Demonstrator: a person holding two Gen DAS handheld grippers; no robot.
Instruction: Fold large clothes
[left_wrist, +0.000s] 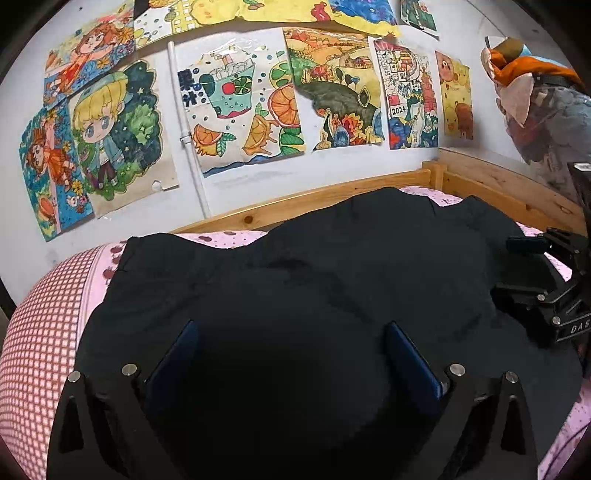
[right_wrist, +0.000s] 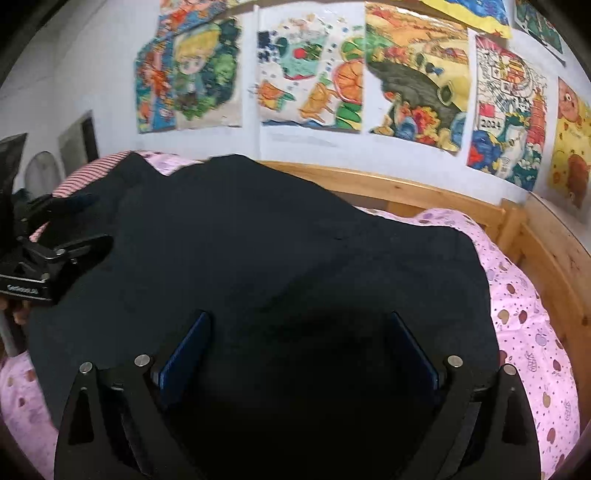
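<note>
A large black garment (left_wrist: 314, 266) lies spread on a bed with a pink sheet (right_wrist: 524, 325), and it covers most of the bed surface. In the left wrist view its far edge reaches close to the wooden bed frame (left_wrist: 491, 184), and a pink checked pillow (left_wrist: 40, 325) shows at the left side of the cloth.

The left gripper (left_wrist: 291, 354) is above the near part of the garment. Its two blue fingers (left_wrist: 181, 350) stand wide apart, and only the dark cloth is seen between them. The pads do not press on anything; whether the tips touch the fabric below I cannot tell, because the cloth there is very dark.

The right gripper (right_wrist: 299, 347) is in the same situation. Its blue fingers (right_wrist: 188, 347) are also far apart, with black fabric lying under the gap, and nothing is clamped between them.

Each gripper shows in the other camera: the right one at the right edge of the left view, the left one at the left edge of the right view, both over the side parts of the garment.

On the white wall behind the bed hang many coloured drawings (left_wrist: 236, 99).
</note>
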